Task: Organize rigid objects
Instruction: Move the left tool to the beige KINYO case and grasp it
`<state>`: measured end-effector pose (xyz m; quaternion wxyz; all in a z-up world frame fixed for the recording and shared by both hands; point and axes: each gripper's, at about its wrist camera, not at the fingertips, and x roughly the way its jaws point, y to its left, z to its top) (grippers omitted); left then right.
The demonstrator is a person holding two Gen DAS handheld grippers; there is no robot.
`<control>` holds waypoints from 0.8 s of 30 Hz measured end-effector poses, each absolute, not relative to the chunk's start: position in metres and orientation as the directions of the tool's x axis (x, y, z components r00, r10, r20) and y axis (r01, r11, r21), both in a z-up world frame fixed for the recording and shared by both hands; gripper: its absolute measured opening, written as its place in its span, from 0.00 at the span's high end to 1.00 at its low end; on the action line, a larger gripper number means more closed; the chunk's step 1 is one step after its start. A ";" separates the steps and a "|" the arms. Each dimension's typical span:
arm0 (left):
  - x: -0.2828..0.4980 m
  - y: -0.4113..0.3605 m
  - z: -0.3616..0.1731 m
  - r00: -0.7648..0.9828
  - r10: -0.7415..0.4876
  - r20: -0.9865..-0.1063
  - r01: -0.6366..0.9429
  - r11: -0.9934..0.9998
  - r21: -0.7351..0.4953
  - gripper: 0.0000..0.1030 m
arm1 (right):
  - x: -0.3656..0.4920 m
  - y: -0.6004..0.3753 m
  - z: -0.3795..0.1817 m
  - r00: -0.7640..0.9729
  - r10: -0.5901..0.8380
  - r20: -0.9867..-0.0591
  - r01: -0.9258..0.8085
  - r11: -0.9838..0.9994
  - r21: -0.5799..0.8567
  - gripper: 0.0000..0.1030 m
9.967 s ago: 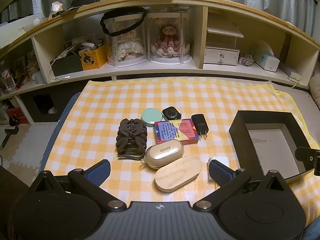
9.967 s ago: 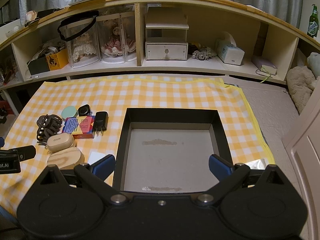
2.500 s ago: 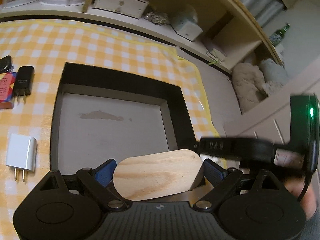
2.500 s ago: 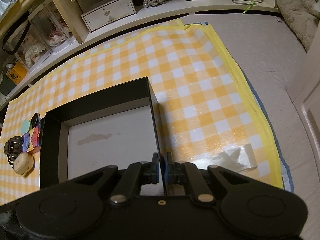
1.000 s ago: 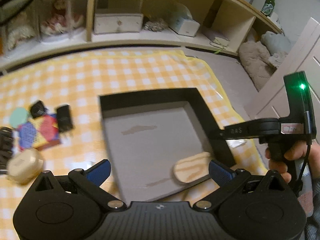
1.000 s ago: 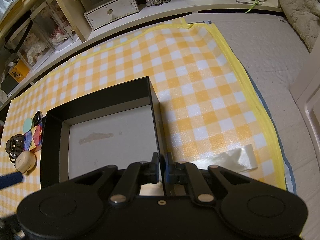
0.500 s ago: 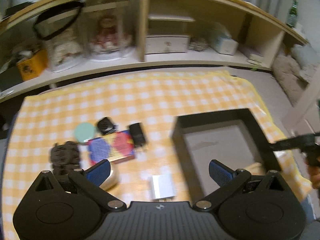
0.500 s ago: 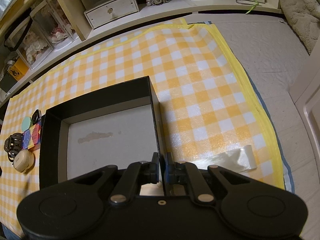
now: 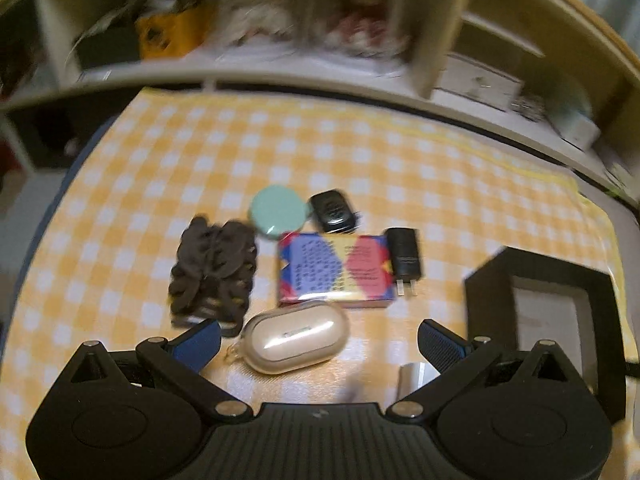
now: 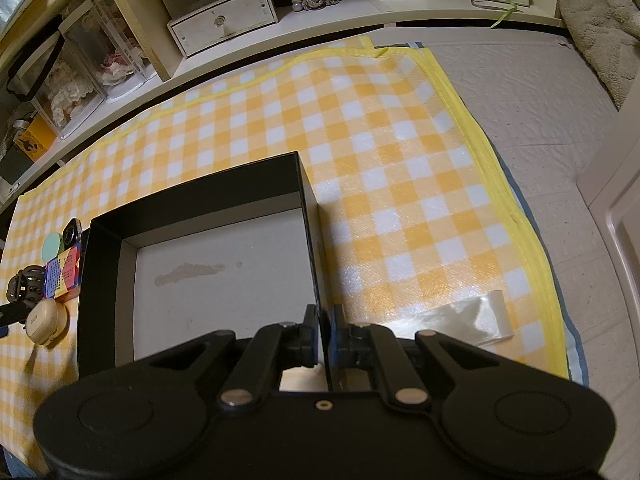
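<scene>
Checked yellow-and-white cloth [image 9: 360, 152] over a low table, cluttered shelving behind

- Black box [image 10: 208, 188]: open-topped; my right gripper [image 10: 324, 334] is pinched shut on its right wall, steadying it
- Wooden oval [image 10: 298, 380]: a sliver of pale wood shows inside the box's near corner, behind my right fingers. It was in my left claw a moment ago, so one item is now stowed
- Left gripper [image 9: 318, 338]: jaws wide apart, empty; it has swung back from the box to the remaining pile
- Beige earbud case [image 9: 296, 338]: lies on the cloth right between my left fingers, likely the next pick
- Still outside: dark hair claw [image 9: 214, 276], colourful card box [image 9: 334, 270], mint round tin [image 9: 278, 216], black charger [image 9: 405, 258], small black device [image 9: 334, 212], white charger [image 9: 412, 376]
</scene>
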<state>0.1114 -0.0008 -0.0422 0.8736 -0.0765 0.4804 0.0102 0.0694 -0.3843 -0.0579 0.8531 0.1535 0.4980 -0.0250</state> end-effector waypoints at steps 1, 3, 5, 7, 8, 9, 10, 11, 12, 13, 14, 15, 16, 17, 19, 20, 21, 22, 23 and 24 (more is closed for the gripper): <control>0.114 0.002 -0.046 0.528 -0.053 -0.848 -0.116 0.984 -0.133 0.00 | 0.069 -0.383 -0.058 0.503 0.110 -0.857 0.195 0.952 0.237 0.94; 0.118 0.007 -0.053 0.512 -0.053 -0.857 -0.162 0.974 -0.157 0.00 | 0.069 -0.384 -0.058 0.503 0.110 -0.857 0.195 0.952 0.237 0.94; 0.121 0.010 -0.059 0.503 -0.063 -0.862 -0.195 0.963 -0.184 0.00 | 0.069 -0.383 -0.058 0.503 0.110 -0.857 0.196 0.952 0.237 0.94; 0.124 0.011 -0.063 0.506 -0.061 -0.861 -0.223 0.954 -0.199 0.00 | 0.069 -0.383 -0.058 0.503 0.110 -0.857 0.196 0.952 0.236 0.94; 0.124 0.011 -0.066 0.508 -0.056 -0.860 -0.234 0.952 -0.200 0.00 | 0.069 -0.383 -0.058 0.503 0.109 -0.858 0.196 0.952 0.236 0.94; 0.126 0.010 -0.069 0.508 -0.047 -0.860 -0.241 0.951 -0.194 0.00 | 0.069 -0.383 -0.058 0.503 0.109 -0.858 0.196 0.952 0.236 0.94; 0.127 0.008 -0.072 0.509 -0.033 -0.860 -0.245 0.952 -0.182 0.00 | 0.069 -0.383 -0.058 0.503 0.110 -0.857 0.195 0.952 0.236 0.94; 0.127 0.007 -0.074 0.508 -0.018 -0.861 -0.244 0.956 -0.164 0.00 | 0.069 -0.384 -0.058 0.503 0.110 -0.857 0.196 0.952 0.237 0.94; 0.129 0.005 -0.077 0.508 -0.003 -0.862 -0.240 0.960 -0.144 0.00 | 0.069 -0.383 -0.058 0.503 0.110 -0.857 0.196 0.951 0.237 0.94; 0.129 0.003 -0.080 0.507 0.017 -0.862 -0.236 0.964 -0.120 0.00 | 0.069 -0.383 -0.058 0.502 0.110 -0.858 0.196 0.951 0.237 0.94; 0.131 0.003 -0.082 0.507 0.033 -0.861 -0.234 0.967 -0.101 0.00 | 0.069 -0.384 -0.058 0.502 0.109 -0.858 0.196 0.952 0.236 0.94; 0.132 0.003 -0.084 0.505 0.045 -0.862 -0.235 0.968 -0.087 0.00 | 0.069 -0.384 -0.058 0.501 0.109 -0.858 0.195 0.952 0.235 0.94; 0.132 0.004 -0.086 0.502 0.051 -0.863 -0.239 0.967 -0.083 0.01 | 0.069 -0.385 -0.058 0.501 0.108 -0.859 0.195 0.953 0.234 0.94; 0.133 0.007 -0.088 0.497 0.051 -0.866 -0.246 0.966 -0.085 0.01 | 0.069 -0.385 -0.058 0.501 0.108 -0.859 0.195 0.952 0.234 0.94; 0.135 0.010 -0.091 0.486 0.044 -0.873 -0.259 0.961 -0.096 0.03 | 0.069 -0.386 -0.058 0.500 0.109 -0.859 0.196 0.952 0.235 0.94; 0.135 0.012 -0.092 0.480 0.036 -0.876 -0.265 0.958 -0.106 0.07 | 0.068 -0.387 -0.058 0.500 0.109 -0.859 0.196 0.952 0.235 0.94; 0.135 0.014 -0.092 0.477 0.024 -0.878 -0.265 0.957 -0.118 0.09 | 0.069 -0.387 -0.059 0.499 0.108 -0.860 0.196 0.953 0.233 0.94; 0.134 0.014 -0.092 0.479 0.020 -0.878 -0.265 0.956 -0.122 0.09 | 0.069 -0.387 -0.059 0.499 0.107 -0.860 0.196 0.953 0.233 0.94; 0.134 0.014 -0.091 0.481 0.018 -0.877 -0.262 0.957 -0.124 0.13 | 0.069 -0.387 -0.059 0.498 0.107 -0.861 0.195 0.953 0.231 0.94; 0.133 0.014 -0.090 0.482 0.013 -0.876 -0.260 0.957 -0.128 0.16 | 0.069 -0.387 -0.059 0.497 0.105 -0.862 0.195 0.954 0.229 0.94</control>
